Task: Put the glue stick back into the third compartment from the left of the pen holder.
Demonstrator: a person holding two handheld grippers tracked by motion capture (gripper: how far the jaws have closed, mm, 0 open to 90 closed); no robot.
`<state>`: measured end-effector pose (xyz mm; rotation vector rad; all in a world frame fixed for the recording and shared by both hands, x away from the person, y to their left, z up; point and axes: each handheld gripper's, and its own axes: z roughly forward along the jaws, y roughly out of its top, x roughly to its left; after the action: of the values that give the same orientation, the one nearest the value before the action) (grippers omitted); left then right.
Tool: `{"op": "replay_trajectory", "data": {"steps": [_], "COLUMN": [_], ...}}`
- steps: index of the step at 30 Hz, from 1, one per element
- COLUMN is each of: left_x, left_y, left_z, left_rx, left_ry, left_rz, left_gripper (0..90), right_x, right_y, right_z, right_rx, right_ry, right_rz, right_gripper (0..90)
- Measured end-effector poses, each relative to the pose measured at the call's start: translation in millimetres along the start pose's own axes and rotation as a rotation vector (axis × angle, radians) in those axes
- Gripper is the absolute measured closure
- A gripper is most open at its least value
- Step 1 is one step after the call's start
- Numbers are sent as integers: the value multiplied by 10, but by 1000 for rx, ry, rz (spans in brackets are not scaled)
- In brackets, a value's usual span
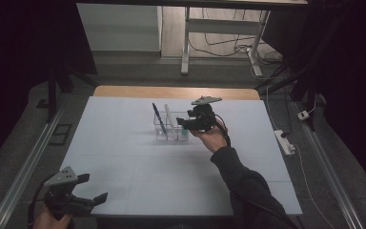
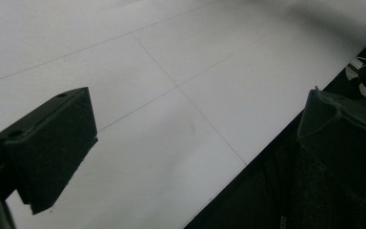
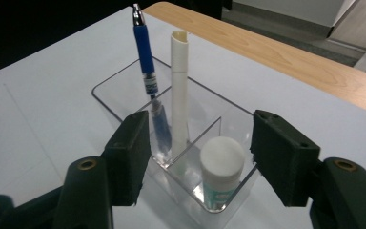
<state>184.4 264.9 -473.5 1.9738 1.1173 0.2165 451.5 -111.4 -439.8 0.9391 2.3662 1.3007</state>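
The sorting looks close to done, judging by how things lie: the clear organizer (image 3: 124, 83) on the bench (image 1: 124, 157) already holds three items and nothing loose lies on the white surface. A blue pen (image 3: 145, 62) and a white pen (image 3: 178, 86) lean upright in the compartment on the left of the right gripper view. A white-capped glue stick (image 3: 220, 167) stands in the near compartment. The right hand-held gripper (image 3: 200, 162) straddles the glue stick with jaws parted, pads clear of it. The left hand-held gripper (image 1: 93, 188) hangs wide and empty at the bench's near edge.
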Motion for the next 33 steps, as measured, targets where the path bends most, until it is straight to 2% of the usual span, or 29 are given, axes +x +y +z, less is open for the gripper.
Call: {"op": "replay_trajectory", "data": {"steps": [6,11,17,20,27,33], "left_x": [0,-1,3,3,3,1], "left_y": [-2,-2,-4,-4,-2,-3], "left_z": [-2,-3,-5,-5,-2,-2], "left_rx": [-2,-2,-4,-5,-1,-1], "left_ry": [-2,-2,-2,-2,-2,-2], "left_rz": [1,0,-3,-3,-3,-2], "left_gripper": [0,0,0,0,0,0], "right_x": [32,62,96,120,142,171], "right_y": [3,-47,-78,-105,-202,-305], "right_z": [-46,-86,-191,-248,-389,-525], "right_rx": [19,44,56,79,119,130], "right_ry": [30,52,79,89,114,125], "right_rz": [4,-12,-18,-24,14,17], "right_gripper": [314,255,186,153,117,40]}}
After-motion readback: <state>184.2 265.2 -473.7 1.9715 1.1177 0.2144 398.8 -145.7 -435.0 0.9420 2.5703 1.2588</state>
